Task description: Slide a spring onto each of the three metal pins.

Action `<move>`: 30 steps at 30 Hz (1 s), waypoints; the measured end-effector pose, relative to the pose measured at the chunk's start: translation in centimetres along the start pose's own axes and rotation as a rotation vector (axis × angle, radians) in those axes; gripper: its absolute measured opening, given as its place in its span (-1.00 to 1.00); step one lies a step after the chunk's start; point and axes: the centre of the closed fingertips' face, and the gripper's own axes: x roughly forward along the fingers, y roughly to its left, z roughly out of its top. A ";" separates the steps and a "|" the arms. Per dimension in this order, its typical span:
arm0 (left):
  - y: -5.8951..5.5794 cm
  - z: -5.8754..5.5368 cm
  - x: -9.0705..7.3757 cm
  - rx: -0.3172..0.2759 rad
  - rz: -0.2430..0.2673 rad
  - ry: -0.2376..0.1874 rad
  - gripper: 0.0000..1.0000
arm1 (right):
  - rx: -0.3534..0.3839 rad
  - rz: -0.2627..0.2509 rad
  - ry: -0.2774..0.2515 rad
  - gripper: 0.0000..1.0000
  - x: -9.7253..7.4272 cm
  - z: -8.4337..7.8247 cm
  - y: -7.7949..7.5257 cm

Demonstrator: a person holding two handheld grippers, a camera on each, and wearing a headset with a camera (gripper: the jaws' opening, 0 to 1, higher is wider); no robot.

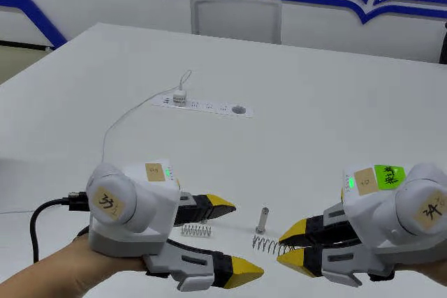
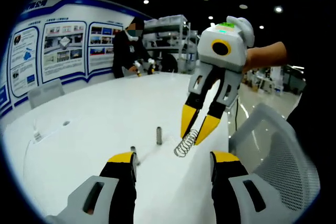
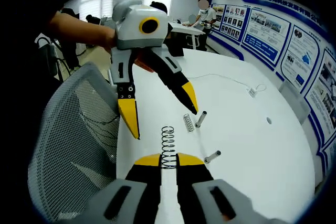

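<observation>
1. Right hand-held gripper (image 1: 279, 248) pinches one end of a spring (image 1: 265, 244) at the desk's (image 1: 314, 137) near edge.
2. Left hand-held gripper (image 1: 248, 237) gapes wide, holding nothing.
3. An upright pin (image 1: 262, 219) stands between them; another spring (image 1: 196, 229) lies left of it.

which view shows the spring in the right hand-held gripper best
The right gripper view: the coiled metal spring juts from the right hand-held gripper, coils distinct. The left gripper view shows it smaller; the head view, small and faint.
</observation>
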 end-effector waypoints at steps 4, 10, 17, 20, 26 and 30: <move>-0.1 0.1 0.1 0.005 -0.008 -0.007 0.00 | -0.014 0.000 0.001 -0.79 0.0 0.2 0.1; -0.9 0.7 0.1 0.013 -0.051 -0.033 -0.16 | -0.029 0.005 0.003 -0.79 0.0 0.4 0.2; -1.3 0.7 0.2 0.017 -0.075 -0.032 -0.34 | -0.028 0.010 0.003 -0.79 0.0 0.3 0.5; -1.6 0.6 0.3 0.033 -0.085 -0.027 -0.48 | -0.027 0.014 -0.004 -0.79 -0.1 0.4 0.7; -1.9 0.4 0.5 0.039 -0.104 -0.012 -0.52 | -0.031 0.020 -0.017 -0.79 -0.3 0.4 0.9; -2.1 0.4 0.7 0.058 -0.115 -0.001 -0.59 | -0.039 0.026 -0.022 -0.79 -0.4 0.6 1.0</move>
